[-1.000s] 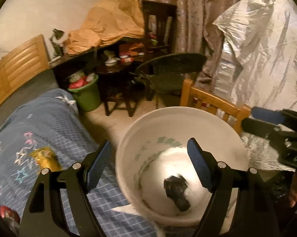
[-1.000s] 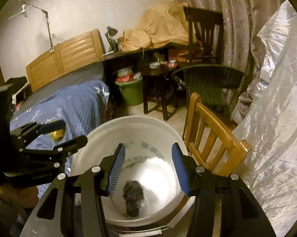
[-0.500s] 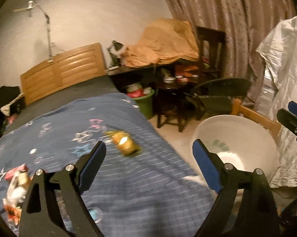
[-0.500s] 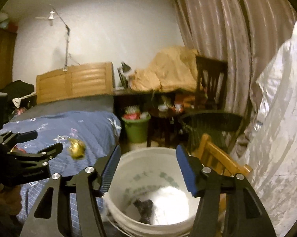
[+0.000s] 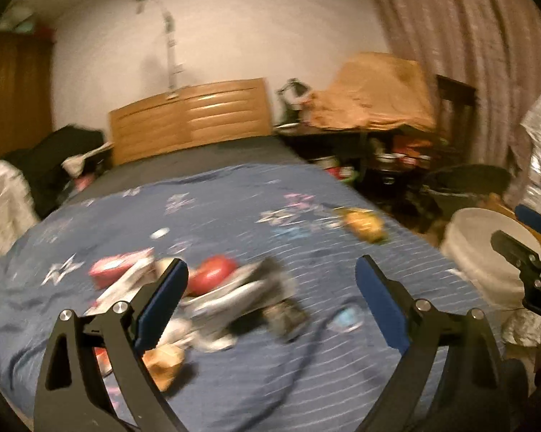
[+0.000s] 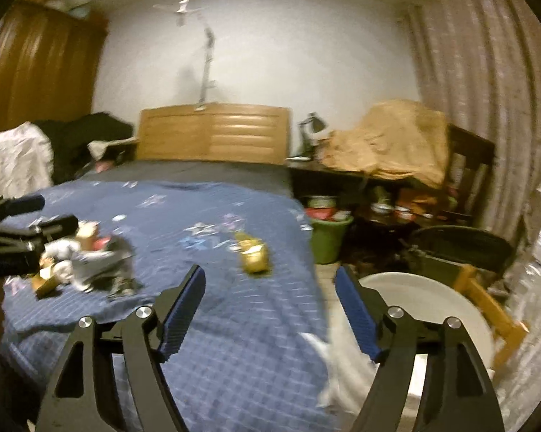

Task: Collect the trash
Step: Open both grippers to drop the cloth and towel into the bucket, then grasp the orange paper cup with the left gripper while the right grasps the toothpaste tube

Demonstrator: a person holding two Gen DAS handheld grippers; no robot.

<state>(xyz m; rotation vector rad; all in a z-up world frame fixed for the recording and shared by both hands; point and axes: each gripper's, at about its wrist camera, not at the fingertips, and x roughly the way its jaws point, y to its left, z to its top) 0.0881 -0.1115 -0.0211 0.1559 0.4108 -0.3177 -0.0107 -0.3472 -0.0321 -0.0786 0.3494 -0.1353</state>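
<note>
Both grippers, left (image 5: 270, 297) and right (image 6: 270, 307), have just been opening; their fingers are spread with nothing between them. A blurred trash pile (image 5: 213, 295) lies mid-frame on the blue bed (image 5: 234, 201). A yellow wrapper (image 6: 254, 253) lies apart; the white bucket (image 6: 428, 309) stands lower right.

Left tongs (image 5: 270, 302): two matte black plastic arms with triangular cut-outs are showing, each carrying two round silver screw heads near the finger base. Fingers (image 5: 162, 306) are wearing blue ribbed pads on their inner faces.

Right tongs (image 6: 270, 315): same build is showing, black angular arms, silver screws in pairs, blue textured pads (image 6: 357, 318). Seen from the left camera at the frame edge, its black body is bearing small pale lettering, too blurred to read.
</note>
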